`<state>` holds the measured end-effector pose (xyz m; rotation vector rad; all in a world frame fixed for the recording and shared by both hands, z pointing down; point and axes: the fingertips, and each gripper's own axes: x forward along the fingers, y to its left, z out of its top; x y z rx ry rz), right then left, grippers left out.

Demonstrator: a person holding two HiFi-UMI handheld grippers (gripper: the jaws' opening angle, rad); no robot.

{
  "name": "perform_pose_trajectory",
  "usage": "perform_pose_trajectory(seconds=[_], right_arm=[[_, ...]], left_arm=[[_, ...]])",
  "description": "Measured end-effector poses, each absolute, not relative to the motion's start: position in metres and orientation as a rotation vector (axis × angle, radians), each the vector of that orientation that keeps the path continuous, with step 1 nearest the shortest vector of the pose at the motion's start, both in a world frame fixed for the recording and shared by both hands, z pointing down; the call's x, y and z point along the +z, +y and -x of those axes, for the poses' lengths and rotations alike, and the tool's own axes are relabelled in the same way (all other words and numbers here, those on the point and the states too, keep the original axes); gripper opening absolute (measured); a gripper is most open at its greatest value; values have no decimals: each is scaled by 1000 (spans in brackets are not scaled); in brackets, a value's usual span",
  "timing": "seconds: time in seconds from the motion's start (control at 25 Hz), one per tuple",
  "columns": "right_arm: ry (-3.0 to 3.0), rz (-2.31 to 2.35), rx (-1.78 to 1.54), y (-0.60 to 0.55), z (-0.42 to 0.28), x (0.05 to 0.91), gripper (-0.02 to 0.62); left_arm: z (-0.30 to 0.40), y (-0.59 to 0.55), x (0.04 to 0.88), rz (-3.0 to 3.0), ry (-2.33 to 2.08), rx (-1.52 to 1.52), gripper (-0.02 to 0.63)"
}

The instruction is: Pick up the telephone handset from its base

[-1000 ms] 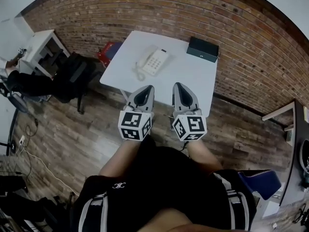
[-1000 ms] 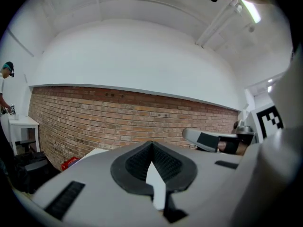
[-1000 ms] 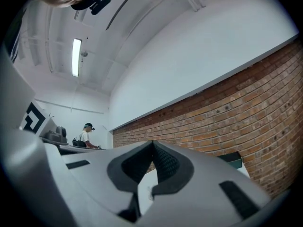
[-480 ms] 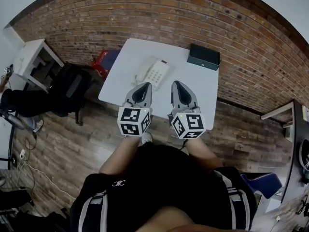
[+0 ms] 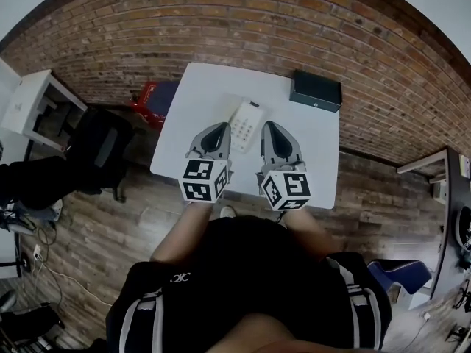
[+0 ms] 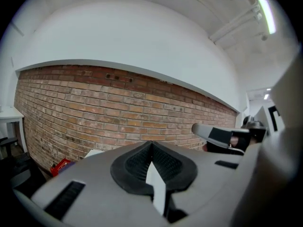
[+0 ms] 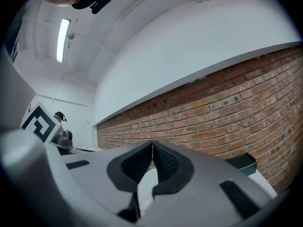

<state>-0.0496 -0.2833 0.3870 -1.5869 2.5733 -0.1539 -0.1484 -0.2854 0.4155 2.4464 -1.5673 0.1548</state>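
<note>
A white telephone (image 5: 246, 122) lies on the white table (image 5: 309, 145), and only its keypad side shows, between my two grippers. Its handset side is hidden behind my left gripper (image 5: 219, 128). That gripper hovers over the table left of the phone, with its jaws shut and nothing in them. My right gripper (image 5: 271, 129) hangs just right of the phone, also shut and holding nothing. In the left gripper view, the left gripper (image 6: 151, 143) has its pads together, facing the brick wall. In the right gripper view, the right gripper (image 7: 152, 142) does the same. The phone shows in neither gripper view.
A black box (image 5: 316, 90) sits at the table's far right corner, also seen as the black box (image 7: 241, 162). A red object (image 5: 147, 98) lies on the floor left of the table. A brick wall (image 5: 221, 28) runs behind the table. A black bag (image 5: 99, 149) stands at left.
The person has walked up to the table. Both grippers have moved forward from short of its near edge to over its top, either side of the phone. Both have stayed shut.
</note>
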Motion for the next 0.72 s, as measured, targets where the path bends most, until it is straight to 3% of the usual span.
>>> perform_pose_trajectory(seconds=[0.72], right_arm=[[2639, 1637, -174, -368, 35, 412, -2]], left_arm=[[151, -390, 520, -2386, -1428, 512, 0]])
